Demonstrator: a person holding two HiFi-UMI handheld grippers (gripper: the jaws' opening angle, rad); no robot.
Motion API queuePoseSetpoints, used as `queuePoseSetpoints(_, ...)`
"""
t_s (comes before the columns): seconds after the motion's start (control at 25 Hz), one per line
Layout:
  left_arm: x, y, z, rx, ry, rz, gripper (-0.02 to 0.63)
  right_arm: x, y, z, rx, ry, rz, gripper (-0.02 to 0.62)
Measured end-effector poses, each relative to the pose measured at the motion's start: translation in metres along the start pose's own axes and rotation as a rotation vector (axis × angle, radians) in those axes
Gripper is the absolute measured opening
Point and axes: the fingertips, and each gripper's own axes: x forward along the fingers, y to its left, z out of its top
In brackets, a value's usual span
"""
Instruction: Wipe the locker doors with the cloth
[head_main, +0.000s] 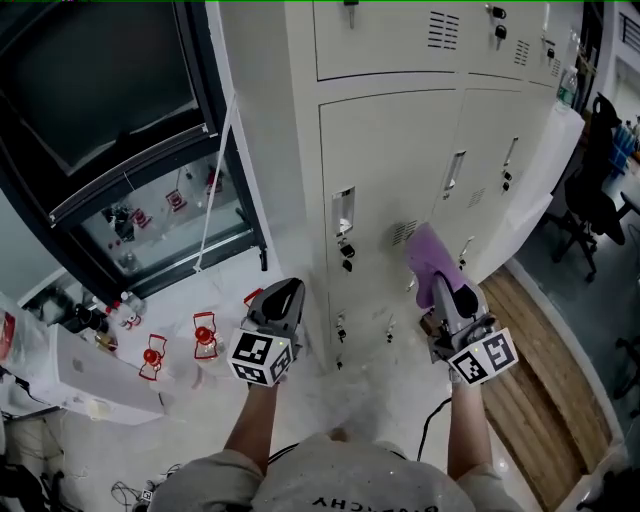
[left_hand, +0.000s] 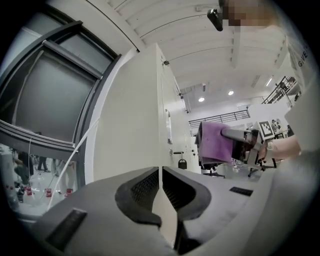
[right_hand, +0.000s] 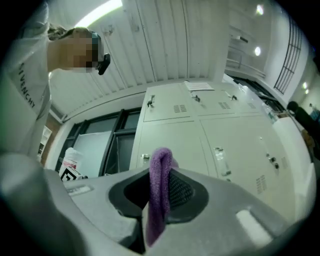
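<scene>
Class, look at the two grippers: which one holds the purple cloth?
The right gripper: its jaws pinch the purple cloth, while the left gripper has its jaws closed on nothing.

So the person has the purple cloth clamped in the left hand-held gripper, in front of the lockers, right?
Not the left. The purple cloth is clamped in the right hand-held gripper, as the right gripper view shows between its jaws; the left hand-held gripper is shut on nothing. It is indeed in front of the lockers.

Bright, even indoor light from ceiling lamps (left_hand: 201, 99); both gripper views bulge fisheye-style with dark corners.
</scene>
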Motion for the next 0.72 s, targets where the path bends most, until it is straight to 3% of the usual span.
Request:
queuePoseSetpoints(0.32, 0.010, 0.000, 0.014, 0.007, 0.001, 0.132, 0.018, 0.091, 0.026, 0.067, -0.031, -0.108, 0.375, 0.046)
queuePoseSetpoints(0.48, 0.010, 0.000, 0.027, 0.010, -0.019, 0.219, 0.018, 0.129, 0.048, 0.099, -0.101, -0.143, 0.551, 0.049)
queuePoseSetpoints(0.6, 0.009, -0.003, 0.031, 0.009, -0.037, 0.265, 0.018, 0.157, 0.067, 0.122, -0.145, -0.171, 0.634, 0.049)
queuePoseSetpoints(0.72, 0.004, -0.006, 0.028, 0.017, -0.032, 0.301, 0.018, 0.187, 0.084, 0.134, -0.206, -0.175, 0.640, 0.049)
